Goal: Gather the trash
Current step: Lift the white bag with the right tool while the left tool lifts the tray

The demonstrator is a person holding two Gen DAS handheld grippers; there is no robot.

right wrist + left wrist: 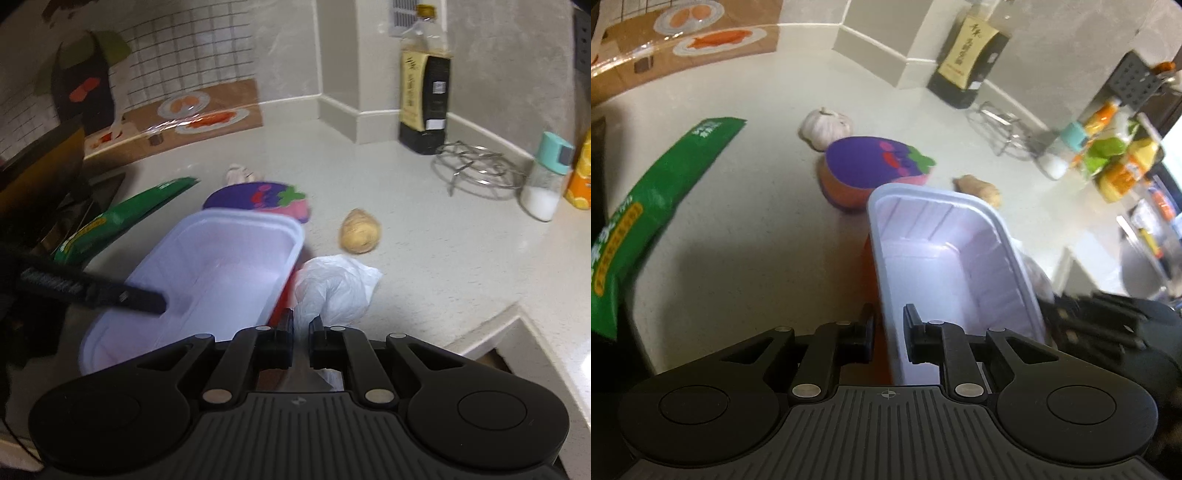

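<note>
A pale plastic container [942, 258] with a red outside lies on the counter, tilted so that I look into it. My left gripper [889, 332] straddles its near wall, one finger inside and one outside, with the wall filling the narrow gap. In the right wrist view that container [221, 266] sits left of centre, and one left finger [110, 291] reaches into it. My right gripper [301, 332] is shut, with a crumpled white plastic bag [336, 288] pinched at its tips. The bag [1032, 266] touches the container's right side. A green snack packet [665, 184] lies to the left.
Beyond the container lie a purple eggplant-shaped pad [258, 195], a garlic bulb [825, 127] and a ginger piece [360, 230]. A dark sauce bottle [424, 99], a wire trivet [476, 164] and a salt shaker [546, 177] stand at the back right. The counter edge [517, 325] drops off near right.
</note>
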